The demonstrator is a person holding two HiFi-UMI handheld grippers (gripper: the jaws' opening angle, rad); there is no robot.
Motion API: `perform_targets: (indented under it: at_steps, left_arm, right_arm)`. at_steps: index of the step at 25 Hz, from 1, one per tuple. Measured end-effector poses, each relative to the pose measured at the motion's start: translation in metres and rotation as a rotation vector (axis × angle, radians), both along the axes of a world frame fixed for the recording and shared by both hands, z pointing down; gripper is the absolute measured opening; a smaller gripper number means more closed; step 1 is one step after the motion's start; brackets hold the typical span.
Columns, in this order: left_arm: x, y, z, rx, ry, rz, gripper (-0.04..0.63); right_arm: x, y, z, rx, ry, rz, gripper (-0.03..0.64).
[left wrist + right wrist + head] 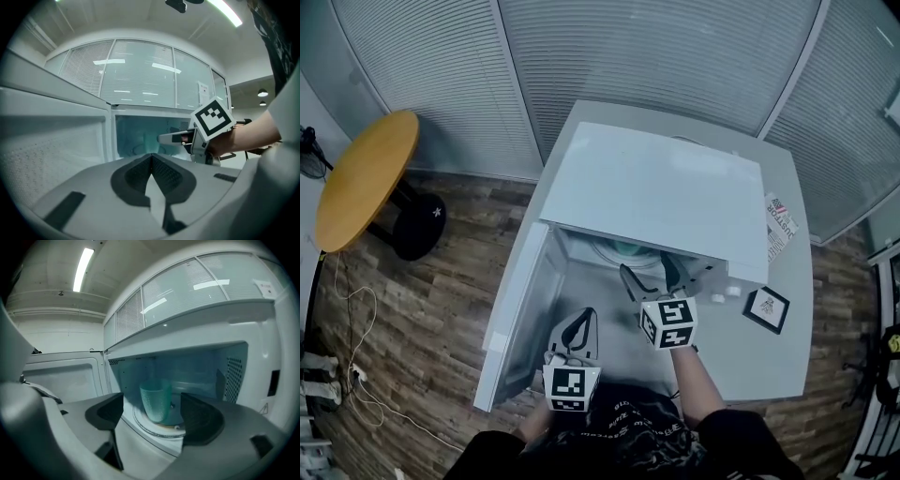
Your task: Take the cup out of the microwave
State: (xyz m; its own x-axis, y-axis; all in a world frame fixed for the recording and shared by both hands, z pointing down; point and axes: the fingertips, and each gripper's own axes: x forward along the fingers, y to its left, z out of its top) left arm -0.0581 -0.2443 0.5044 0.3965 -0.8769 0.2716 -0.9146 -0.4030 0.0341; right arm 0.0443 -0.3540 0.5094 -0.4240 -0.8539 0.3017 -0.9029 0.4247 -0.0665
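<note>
- Cup: pale green, dimpled wall, upright on the round glass plate inside the microwave. Only the right gripper view shows it whole. The head view gives just a green sliver under the oven's top edge.
- Right tool: jaws spread wide at the oven mouth. Its own view frames the cup in the gap, farther in, and neither pad touches it.
- Left tool: pads pressed together with nothing between them, held lower down, just beside the open door.
- Left gripper view alone shows the right tool side-on, its black-and-white marker cube and the hand on it before the lit cavity.
- Right gripper view alone shows the perforated right wall and a small warning triangle on the oven front. Any text by it is too small to read.
- Head view alone shows the grey tabletop. A leaflet with red and dark print lies right of the oven, illegible. Nearby is a small black card with a white emblem.
- Round wooden table stands well apart at left.
</note>
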Motion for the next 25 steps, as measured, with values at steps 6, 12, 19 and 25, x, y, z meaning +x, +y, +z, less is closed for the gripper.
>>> perform_targets:
  at_steps: [6, 12, 19, 25]
  left_arm:
    - [0.0, 0.0, -0.001, -0.001, 0.001, 0.012, 0.006]
    - [0.001, 0.001, 0.003, -0.013, -0.007, 0.023, 0.008]
    - [0.0, -0.004, 0.007, -0.02, -0.014, 0.032, 0.006]
    - [0.002, -0.004, 0.006, -0.037, 0.009, 0.048, 0.006]
  right_arm:
    - [-0.007, -0.021, 0.002, -0.006, 0.005, -0.007, 0.373]
    - [-0.015, -0.037, 0.008, -0.016, 0.011, -0.031, 0.377]
    - [-0.022, -0.053, 0.017, -0.032, 0.031, -0.039, 0.379]
    - [-0.027, -0.062, 0.025, -0.054, 0.036, -0.033, 0.379]
